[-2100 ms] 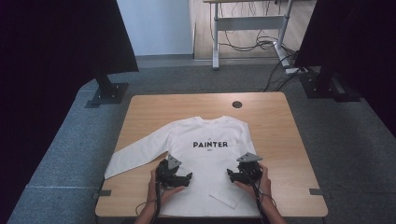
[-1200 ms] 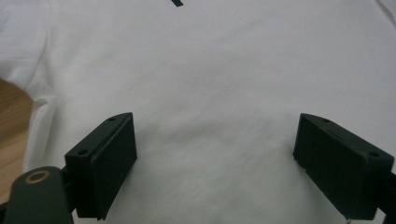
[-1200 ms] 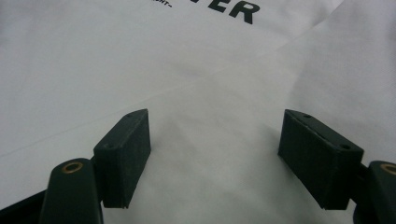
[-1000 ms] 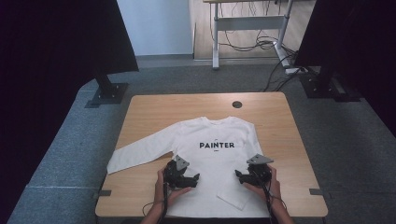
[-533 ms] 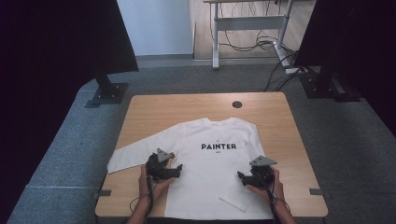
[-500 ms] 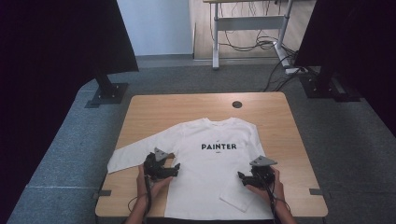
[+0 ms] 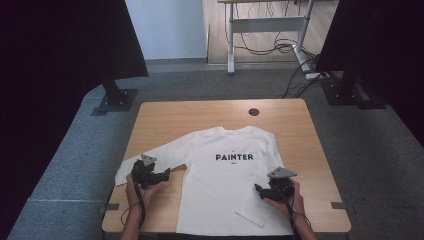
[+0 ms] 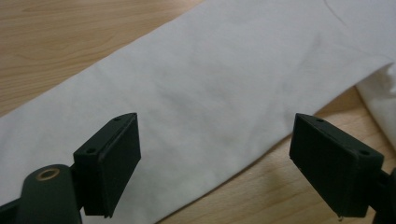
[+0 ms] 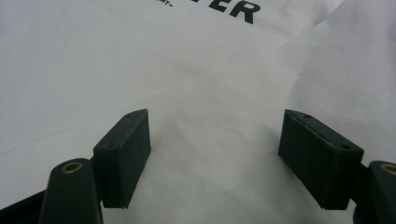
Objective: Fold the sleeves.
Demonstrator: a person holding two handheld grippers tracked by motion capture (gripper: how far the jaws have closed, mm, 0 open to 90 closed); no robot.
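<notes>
Your left gripper has swung out to the left since the earlier frames, away from the body of the white shirt and over to its outstretched sleeve, while your right gripper has drifted a little lower and further right, toward the lower right part of the shirt.

You hold the left gripper with its jaws spread wide. In the left gripper view the sleeve lies flat between and beyond them, and nothing is pinched; the wooden table shows on either side of the sleeve. Whether the jaw tips touch the cloth, you cannot tell from these views.

Your right gripper is just as wide open, with plain white fabric between its jaws and no fold caught in them. The black lettering sits beyond it.

The shirt lies front up on the table, its other sleeve folded across the lower right part of the body.
</notes>
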